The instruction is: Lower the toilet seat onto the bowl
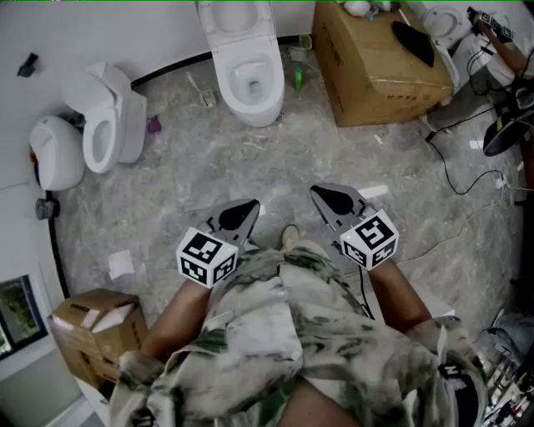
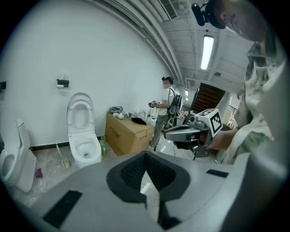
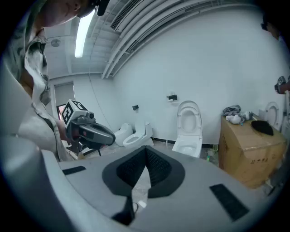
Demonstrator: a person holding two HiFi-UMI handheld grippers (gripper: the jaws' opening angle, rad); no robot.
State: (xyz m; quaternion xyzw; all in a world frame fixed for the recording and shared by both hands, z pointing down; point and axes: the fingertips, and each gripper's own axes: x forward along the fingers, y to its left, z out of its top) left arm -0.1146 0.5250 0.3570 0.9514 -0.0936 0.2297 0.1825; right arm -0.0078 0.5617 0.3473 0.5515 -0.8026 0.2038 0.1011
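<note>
Your left claw and right claw are clenched, empty, well apart from the upright seat; push it carelessly and it could slam onto the bowl.

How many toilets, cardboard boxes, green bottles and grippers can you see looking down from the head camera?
Toilets: 4 (the far-left one looks lid-down, so it is less sure)
Cardboard boxes: 2
Green bottle: 1
Grippers: 2
Total: 9
</note>
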